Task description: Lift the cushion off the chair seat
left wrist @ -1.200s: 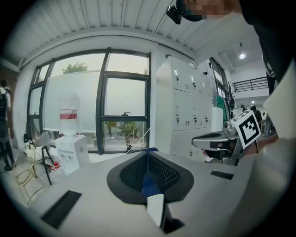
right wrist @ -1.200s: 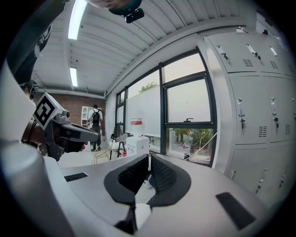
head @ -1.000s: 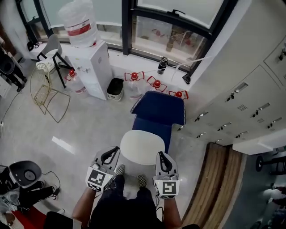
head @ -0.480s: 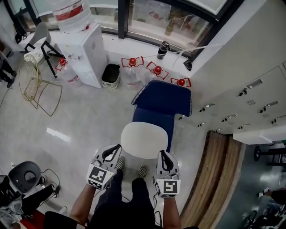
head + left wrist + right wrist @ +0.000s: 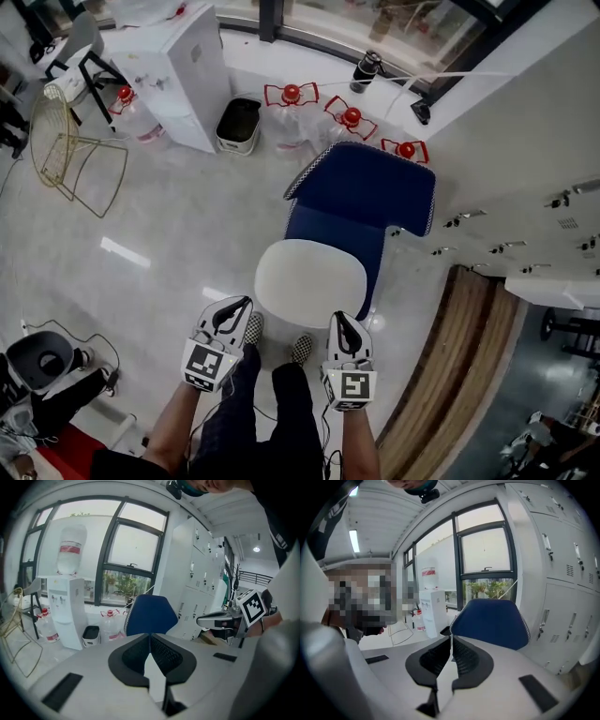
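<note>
Head view: white cushion point(image 5: 310, 281) lies flat on the seat of the blue chair point(image 5: 366, 192), covering the seat in front of the backrest. Cushion is a smooth, rounded oblong, plain, no creases visible. Left gripper point(image 5: 234, 312) and right gripper point(image 5: 338, 323) are held at its near edge, one on each side; contact with it cannot be told from above. This view alone shows the cushion plainly, plus the red-capped water bottles point(image 5: 291, 94) and the black bin point(image 5: 237, 120) behind the chair. Left gripper view: jaws together, tips meeting, nothing between them. Beyond the tips stand the chair's blue backrest point(image 5: 151, 616), a water dispenser point(image 5: 68, 616) at left, and the right gripper point(image 5: 220, 619) at right, side-on. Right gripper view: jaws likewise together, nothing held. Backrest point(image 5: 490, 620) sits just past the tips, dispenser point(image 5: 433, 611) to its left, lockers point(image 5: 567, 573) at right.
</note>
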`<state>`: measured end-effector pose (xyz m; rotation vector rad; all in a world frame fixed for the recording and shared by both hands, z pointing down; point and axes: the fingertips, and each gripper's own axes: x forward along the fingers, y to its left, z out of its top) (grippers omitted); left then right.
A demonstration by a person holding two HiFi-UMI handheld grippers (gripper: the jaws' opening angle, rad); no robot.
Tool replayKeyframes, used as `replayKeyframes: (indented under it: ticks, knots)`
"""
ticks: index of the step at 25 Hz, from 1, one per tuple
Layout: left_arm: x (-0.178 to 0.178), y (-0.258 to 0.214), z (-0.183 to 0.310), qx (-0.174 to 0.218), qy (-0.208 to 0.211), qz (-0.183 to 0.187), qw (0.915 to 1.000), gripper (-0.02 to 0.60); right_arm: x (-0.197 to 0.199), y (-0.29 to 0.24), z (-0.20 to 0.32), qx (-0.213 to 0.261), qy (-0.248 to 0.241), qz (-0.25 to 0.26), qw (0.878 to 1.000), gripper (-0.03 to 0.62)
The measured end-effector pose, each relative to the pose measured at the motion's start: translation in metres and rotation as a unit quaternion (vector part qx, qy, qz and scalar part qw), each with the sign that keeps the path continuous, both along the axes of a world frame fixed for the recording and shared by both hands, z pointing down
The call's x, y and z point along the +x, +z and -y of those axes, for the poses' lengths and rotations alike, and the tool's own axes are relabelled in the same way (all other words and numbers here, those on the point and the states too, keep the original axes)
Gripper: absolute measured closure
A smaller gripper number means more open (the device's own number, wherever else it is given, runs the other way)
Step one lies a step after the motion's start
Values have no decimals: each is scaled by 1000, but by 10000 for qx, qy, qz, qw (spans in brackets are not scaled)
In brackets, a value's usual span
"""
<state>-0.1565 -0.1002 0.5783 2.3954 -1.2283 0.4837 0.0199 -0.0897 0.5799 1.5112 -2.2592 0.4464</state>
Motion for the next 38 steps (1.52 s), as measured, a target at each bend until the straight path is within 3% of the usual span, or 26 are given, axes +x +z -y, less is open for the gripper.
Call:
replayKeyframes:
  ticks: [5,22,38]
  knots:
    - [6,56,4,-154,12,-101,9998,557,10,64,3,-323,146,-36,9994,559]
    - [-1,244,2,-730,-191,101,9971,557,14,235,2,-804,110,-107,9966,559]
    - [-5,318,13,-1239,-359,129,9916,555,13,281,6,-948,109,-127,9954,559]
